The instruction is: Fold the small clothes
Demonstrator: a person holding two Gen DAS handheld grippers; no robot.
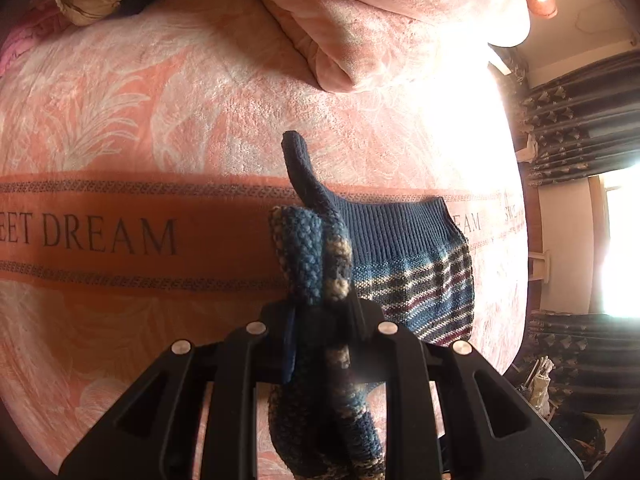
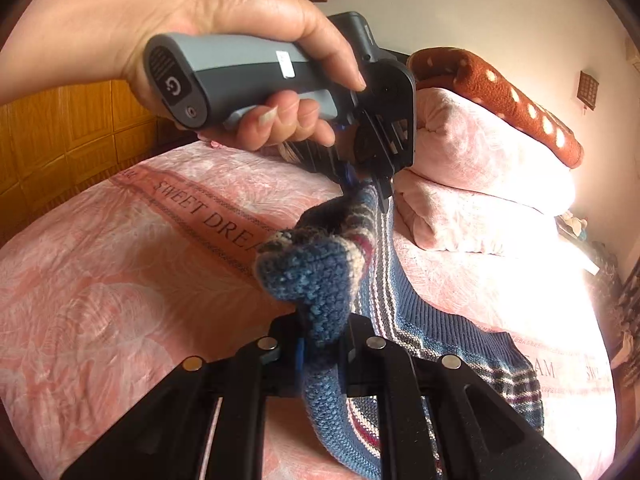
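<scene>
A small blue knitted sweater (image 1: 416, 252) with cream and maroon stripes lies partly on the pink bed (image 1: 160, 128), its ribbed hem spread to the right. My left gripper (image 1: 320, 312) is shut on a bunched edge of it, and a dark blue strip sticks up past the fingers. In the right wrist view my right gripper (image 2: 324, 336) is shut on another bunched edge of the sweater (image 2: 440, 344). Across from it, a hand holds the left gripper (image 2: 370, 190), which pinches the same garment, so the cloth hangs lifted between the two.
The bedspread (image 2: 120, 280) carries an orange band printed SWEET DREAM. Folded pink quilts (image 1: 380, 24) and a brown dotted cushion (image 2: 500, 84) pile up at the bed's far end. Dark curtains (image 1: 580, 120) and a bright window lie beyond the bed's right edge. A wooden panel wall (image 2: 60, 140) stands left.
</scene>
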